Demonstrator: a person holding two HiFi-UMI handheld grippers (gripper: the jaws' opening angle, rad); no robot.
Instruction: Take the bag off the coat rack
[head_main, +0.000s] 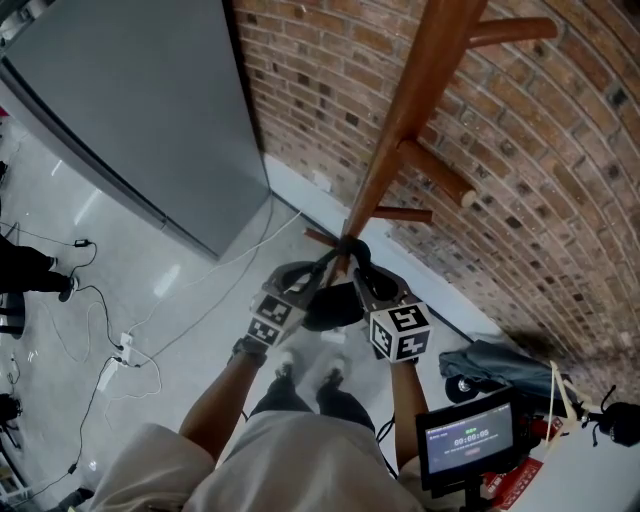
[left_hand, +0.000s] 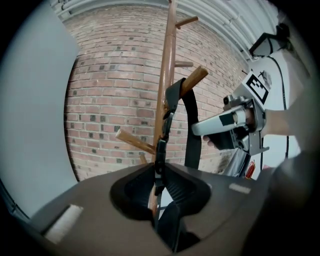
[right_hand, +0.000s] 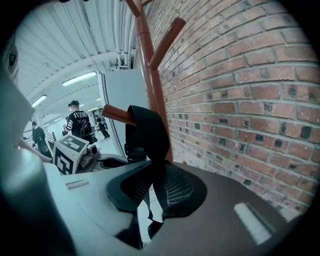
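**Student:** Where was the bag (head_main: 335, 305) in this plate?

**Tutor:** It was on the coat rack (head_main: 420, 90), a wooden pole with slanting pegs standing just in front of the brick wall (head_main: 540, 180). Its black strap (left_hand: 191, 125) was looped over one peg (left_hand: 192, 80). In the head view, the dark body of the bag hung below, between the two tools.

**Student:** And the left gripper (left_hand: 159, 187)?

**Tutor:** Its jaws were closed on the strap, with a narrow run of webbing and a buckle pinched between the pads. The strap rose from there to the peg.

**Student:** Was the right gripper (right_hand: 152, 187) free?

**Tutor:** No. Its jaws were clamped on the broader fold of the same strap, just under the peg. In the head view both tools met at the strap, close beside the pole.

**Student:** What else was shown?

**Tutor:** A grey panel (head_main: 130, 100) stood to the left of the wall, and people (right_hand: 77, 122) stood far off in the right gripper view.
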